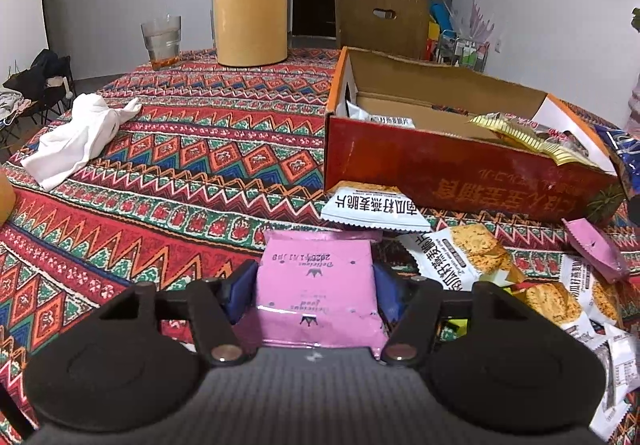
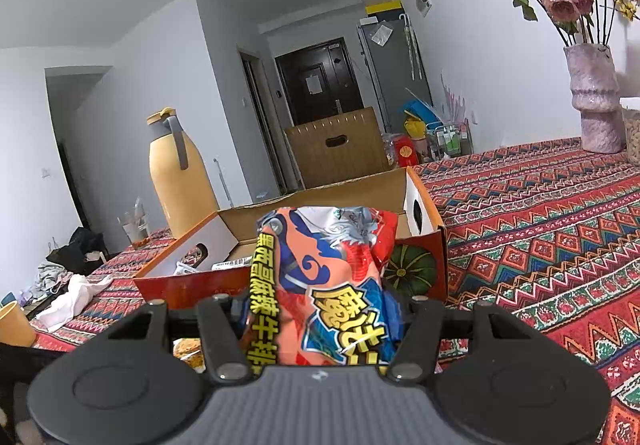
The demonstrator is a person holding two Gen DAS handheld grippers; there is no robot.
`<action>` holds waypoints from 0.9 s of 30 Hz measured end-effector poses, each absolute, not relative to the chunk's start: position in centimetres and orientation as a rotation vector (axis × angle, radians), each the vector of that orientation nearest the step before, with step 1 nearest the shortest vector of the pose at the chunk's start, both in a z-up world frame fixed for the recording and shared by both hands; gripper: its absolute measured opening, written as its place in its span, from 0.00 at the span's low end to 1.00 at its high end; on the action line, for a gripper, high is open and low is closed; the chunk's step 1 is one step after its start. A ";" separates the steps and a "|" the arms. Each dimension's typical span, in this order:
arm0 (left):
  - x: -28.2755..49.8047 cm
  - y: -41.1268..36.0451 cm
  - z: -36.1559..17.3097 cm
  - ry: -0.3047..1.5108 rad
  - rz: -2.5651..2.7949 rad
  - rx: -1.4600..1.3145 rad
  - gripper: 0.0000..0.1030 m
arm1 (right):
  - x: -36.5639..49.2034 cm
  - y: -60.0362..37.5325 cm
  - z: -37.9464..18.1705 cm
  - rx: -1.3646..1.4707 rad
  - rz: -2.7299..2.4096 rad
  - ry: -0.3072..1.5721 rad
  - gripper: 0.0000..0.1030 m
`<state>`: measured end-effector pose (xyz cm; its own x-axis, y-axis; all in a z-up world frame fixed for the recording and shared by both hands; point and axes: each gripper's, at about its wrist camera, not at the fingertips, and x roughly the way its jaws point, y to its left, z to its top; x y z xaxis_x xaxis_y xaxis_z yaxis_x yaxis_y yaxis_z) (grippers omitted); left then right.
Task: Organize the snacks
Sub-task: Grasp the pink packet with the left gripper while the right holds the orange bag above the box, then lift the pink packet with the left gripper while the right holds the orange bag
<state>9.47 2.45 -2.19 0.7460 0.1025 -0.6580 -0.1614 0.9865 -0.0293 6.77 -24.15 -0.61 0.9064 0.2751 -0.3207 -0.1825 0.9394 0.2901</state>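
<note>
1. So, both grippers loaded. Left gripper (image 1: 316,285) clamped on a flat pink packet (image 1: 316,293), blue pads (image 1: 236,295) pressed on its two side edges, packet low over the patterned tablecloth (image 1: 180,165).
2. Right gripper (image 2: 320,321) squeezing a puffy orange-and-blue snack bag (image 2: 324,285), held up off the table, bag bulging out past the jaws.
3. Key relation: open cardboard box (image 1: 460,173) sits ahead and to the right of the pink packet, long axis running from near left to far right in the left wrist view, red side wall facing the gripper. From the right wrist view, same box (image 2: 192,287) straight ahead just past the bag, seen end-on. Right hand looks nearer to a drop, judging by that.
4. Already in the box: a couple of white packets and a gold-wrapped one (image 1: 516,135) at the right end.
5. Still loose on the cloth just in front of the box: white cracker packets (image 1: 372,205), another pink one (image 1: 596,251).
6. Writing: pink packet prints "Delicious good" upside down plus a date stamp, hard to read fully. White packets and the box wall carry Chinese characters, upside down. Snack bag has big yellow Chinese lettering, and a green pumpkin picture (image 2: 412,271) on the box end.
</note>
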 end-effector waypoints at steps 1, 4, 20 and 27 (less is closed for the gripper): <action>9.3 2.5 -2.0 0.709 0.144 -0.087 0.61 | 6.8 -24.2 -0.6 0.258 0.239 0.366 0.56; 8.6 2.6 -1.4 0.691 0.141 -0.091 0.56 | 6.4 -24.1 -0.5 0.251 0.238 0.345 0.56; 7.1 3.3 -0.9 0.682 0.124 -0.119 0.76 | 5.2 -23.9 0.2 0.226 0.229 0.293 0.56; 9.2 2.6 -1.8 0.721 0.133 -0.127 0.84 | 5.5 -23.8 -0.1 0.232 0.228 0.303 0.56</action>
<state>9.20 2.58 -1.76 0.7436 0.0779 -0.6640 -0.1651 0.9838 -0.0694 5.45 -23.84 -0.06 0.9293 0.2551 -0.2673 -0.1860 0.9480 0.2582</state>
